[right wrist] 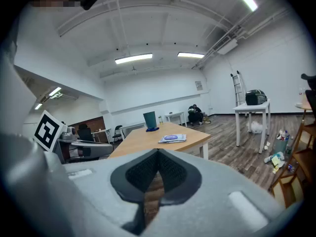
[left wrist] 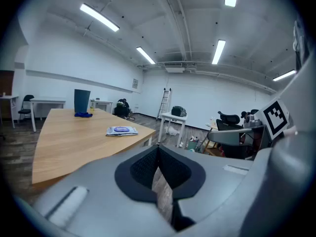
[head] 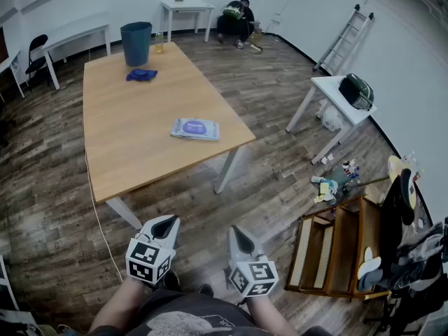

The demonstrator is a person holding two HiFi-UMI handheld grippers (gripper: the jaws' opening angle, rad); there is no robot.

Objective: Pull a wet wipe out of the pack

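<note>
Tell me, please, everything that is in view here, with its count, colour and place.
wooden table: one, light wood top with white legs, left of centre in the head view.
wet wipe pack: one, pale with a purple label, flat on that table near its right edge.
bin: one, dark blue-green, at the table's far end.
cloth: one, blue, on the table in front of the bin.
small white table: one, white, at the right, bearing a dark bag.
ladder: one, grey, against the right wall.
crouching person: one, dark clothes, by the far wall.
left gripper: one, grey, low in the head view, jaws shut, empty.
right gripper: one, grey, beside it, jaws shut, empty.
</note>
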